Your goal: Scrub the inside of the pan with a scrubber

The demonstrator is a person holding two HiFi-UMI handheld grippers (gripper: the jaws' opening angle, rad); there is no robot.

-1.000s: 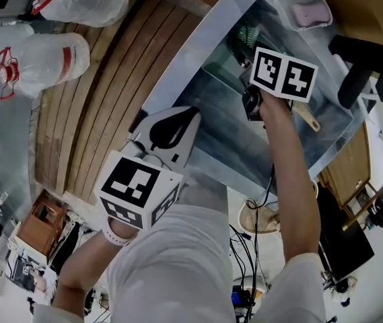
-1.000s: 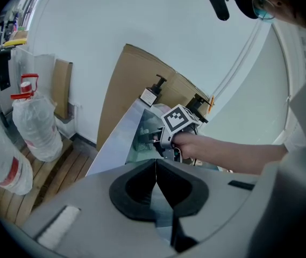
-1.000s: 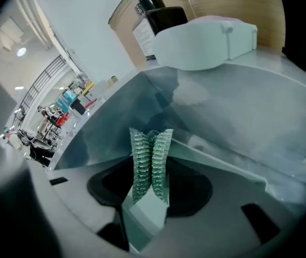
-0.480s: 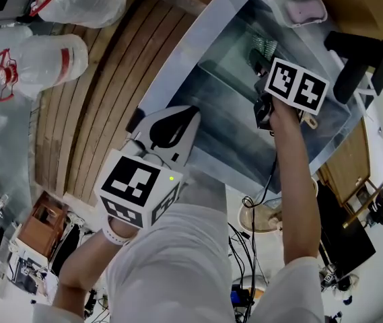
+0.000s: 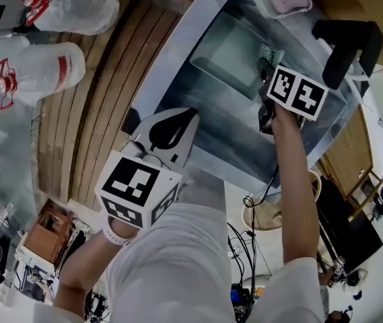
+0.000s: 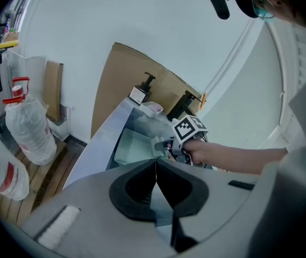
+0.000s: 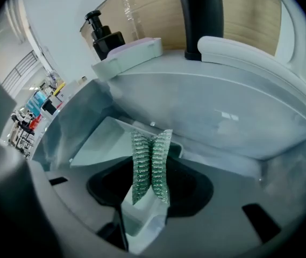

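right claw [image 7: 151,171] shifted right | pinching scrubber [image 7: 151,144] (folded) beside pan [image 7: 96,144] | left claw [image 6: 155,164] closed, empty

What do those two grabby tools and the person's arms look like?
The left gripper and the right gripper are pale grey shells with black pads lining their jaws. Each carries a white cube printed with black square markers. The person wears a white short-sleeved top and a white band on the left wrist.
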